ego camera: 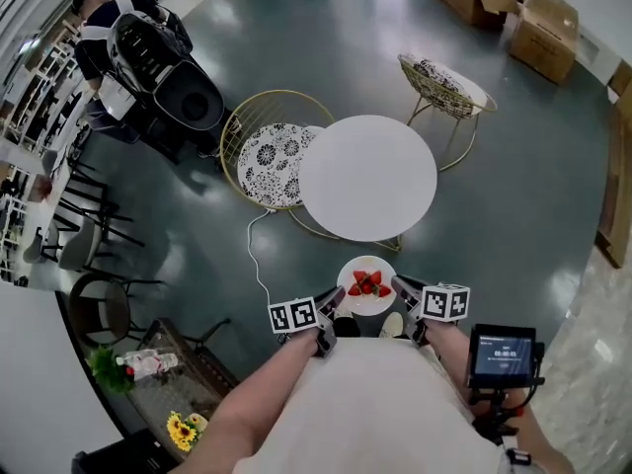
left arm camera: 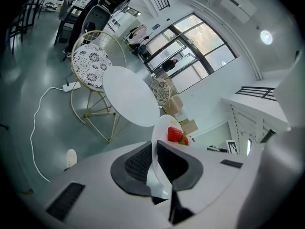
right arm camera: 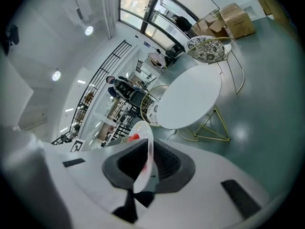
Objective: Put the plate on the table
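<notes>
Café-like hall: round table (ego camera: pixel 367 178), wire chairs (ego camera: pixel 272 151)

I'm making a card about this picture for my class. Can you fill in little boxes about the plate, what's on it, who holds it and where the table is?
Plate: white, held in the air, not yet on the table
On it: red strawberries
Left gripper: shut on the plate's left edge
Right gripper: shut on its right edge
Table: round, white, just ahead of the plate
Beside the table: patterned chairs
</notes>
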Available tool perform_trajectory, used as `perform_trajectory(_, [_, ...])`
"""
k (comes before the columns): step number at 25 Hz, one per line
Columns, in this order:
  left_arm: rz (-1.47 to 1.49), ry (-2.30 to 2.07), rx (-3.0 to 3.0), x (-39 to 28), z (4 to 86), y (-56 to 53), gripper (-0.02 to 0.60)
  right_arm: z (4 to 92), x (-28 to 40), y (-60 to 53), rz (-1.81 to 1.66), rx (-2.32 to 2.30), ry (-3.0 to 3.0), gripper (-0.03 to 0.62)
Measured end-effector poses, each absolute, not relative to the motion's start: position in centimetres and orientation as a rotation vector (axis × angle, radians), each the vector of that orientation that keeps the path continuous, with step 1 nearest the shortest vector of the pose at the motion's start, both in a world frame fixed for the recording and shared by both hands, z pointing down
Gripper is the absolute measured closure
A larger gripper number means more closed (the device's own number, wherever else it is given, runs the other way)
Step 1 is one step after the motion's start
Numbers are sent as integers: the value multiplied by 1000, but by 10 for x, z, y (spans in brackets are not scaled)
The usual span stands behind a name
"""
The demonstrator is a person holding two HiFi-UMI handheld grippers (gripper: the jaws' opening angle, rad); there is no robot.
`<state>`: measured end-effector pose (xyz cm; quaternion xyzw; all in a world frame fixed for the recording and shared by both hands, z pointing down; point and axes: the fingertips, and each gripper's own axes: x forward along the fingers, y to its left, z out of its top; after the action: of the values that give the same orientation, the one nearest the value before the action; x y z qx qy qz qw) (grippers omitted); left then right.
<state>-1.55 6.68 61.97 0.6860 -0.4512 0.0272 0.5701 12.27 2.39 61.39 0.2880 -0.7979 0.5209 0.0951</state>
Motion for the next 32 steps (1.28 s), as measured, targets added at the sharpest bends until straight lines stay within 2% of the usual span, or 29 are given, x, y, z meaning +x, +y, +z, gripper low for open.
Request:
perform_trajectory(18, [50, -1018, 1646, -126, 620, -16, 546, 609, 10, -53, 1535, 920, -2337, 551])
perform_trajectory(32, [73, -978, 1692, -178, 612, -50, 546, 599, -38, -80, 1520, 1031, -2344, 551])
